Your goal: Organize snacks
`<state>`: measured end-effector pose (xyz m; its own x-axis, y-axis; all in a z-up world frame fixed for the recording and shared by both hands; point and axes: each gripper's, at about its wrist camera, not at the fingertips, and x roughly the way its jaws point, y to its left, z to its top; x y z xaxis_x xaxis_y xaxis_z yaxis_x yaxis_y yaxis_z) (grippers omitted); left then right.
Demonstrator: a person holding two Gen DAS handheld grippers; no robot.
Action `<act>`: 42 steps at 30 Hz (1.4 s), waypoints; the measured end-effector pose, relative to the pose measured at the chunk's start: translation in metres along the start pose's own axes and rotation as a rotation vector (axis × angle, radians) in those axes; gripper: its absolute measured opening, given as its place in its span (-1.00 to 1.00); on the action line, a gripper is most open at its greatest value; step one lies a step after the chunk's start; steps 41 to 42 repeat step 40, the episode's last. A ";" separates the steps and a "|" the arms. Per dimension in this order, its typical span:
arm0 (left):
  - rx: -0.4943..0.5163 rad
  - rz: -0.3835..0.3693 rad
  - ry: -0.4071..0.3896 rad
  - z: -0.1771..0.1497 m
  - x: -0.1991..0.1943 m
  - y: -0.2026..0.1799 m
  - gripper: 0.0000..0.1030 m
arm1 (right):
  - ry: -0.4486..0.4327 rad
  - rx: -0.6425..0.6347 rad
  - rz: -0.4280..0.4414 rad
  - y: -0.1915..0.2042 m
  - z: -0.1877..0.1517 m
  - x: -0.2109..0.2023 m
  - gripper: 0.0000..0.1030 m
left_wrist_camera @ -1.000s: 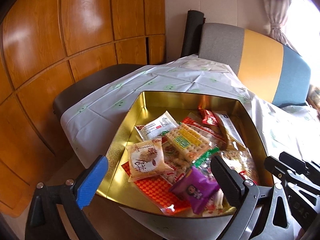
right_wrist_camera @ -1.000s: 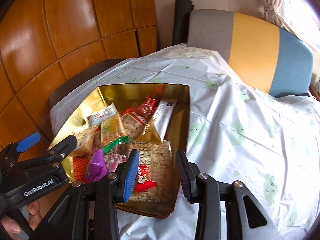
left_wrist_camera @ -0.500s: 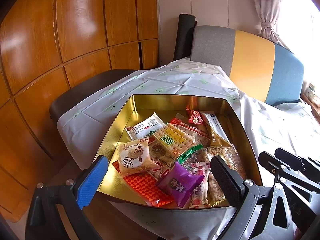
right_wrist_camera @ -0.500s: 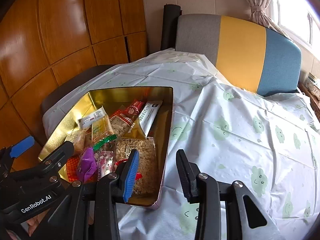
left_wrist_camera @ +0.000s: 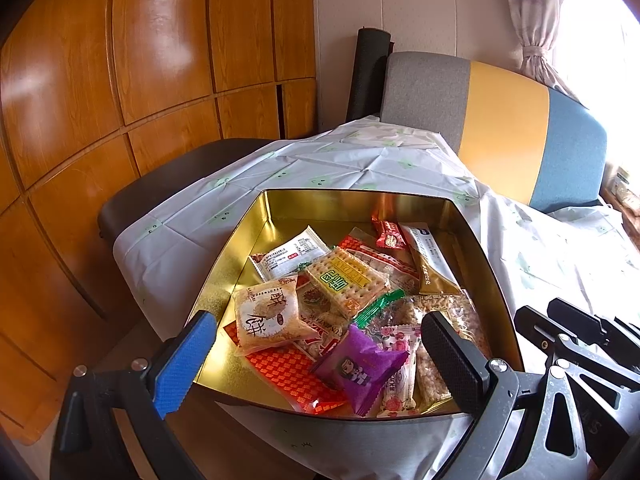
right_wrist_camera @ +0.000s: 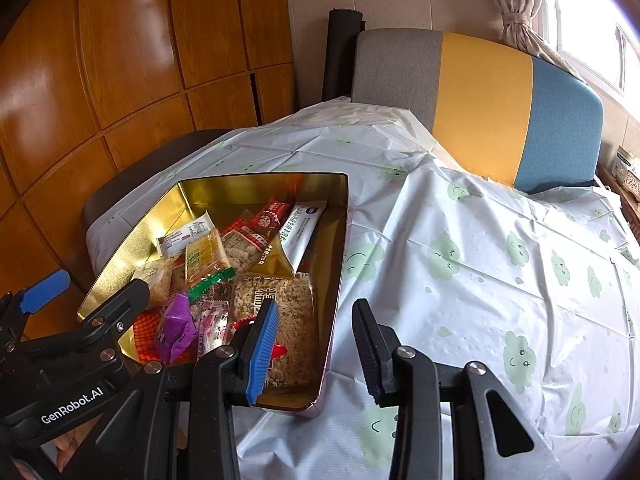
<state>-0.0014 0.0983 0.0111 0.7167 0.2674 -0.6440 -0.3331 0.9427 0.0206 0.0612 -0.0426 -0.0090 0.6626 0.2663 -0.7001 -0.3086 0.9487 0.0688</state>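
Both jaw pairs stand apart and hold nothing: the left gripper (left_wrist_camera: 316, 344) gapes wide at the bottom of its view, its 2 fingers straddling the near rim of the gold tin (left_wrist_camera: 240, 264), while the right gripper (right_wrist_camera: 316, 344) is parted only narrowly, low in its own frame, over the tin's right wall. All the snacks lie heaped inside the tin, which sits on the cloth (right_wrist_camera: 480, 280) at the left of the right-wrist view; the purple packet (left_wrist_camera: 360, 364) rests on top nearest the left gripper, with a cracker pack (left_wrist_camera: 344, 280) and a round cake (left_wrist_camera: 266, 316) behind it. I judge the main risk to be the overlap: packets lie across one another, so a wide close could pinch 2 at once or drag a neighbour out. Slick wrappers may slip from the pads. A finger could catch the tin's thin wall and shove it along the loose cloth. Crackers could crush under a hard squeeze.
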 end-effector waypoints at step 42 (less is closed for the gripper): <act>-0.018 0.013 0.009 0.001 0.004 0.003 0.99 | 0.004 -0.021 -0.008 0.000 -0.003 0.003 -0.25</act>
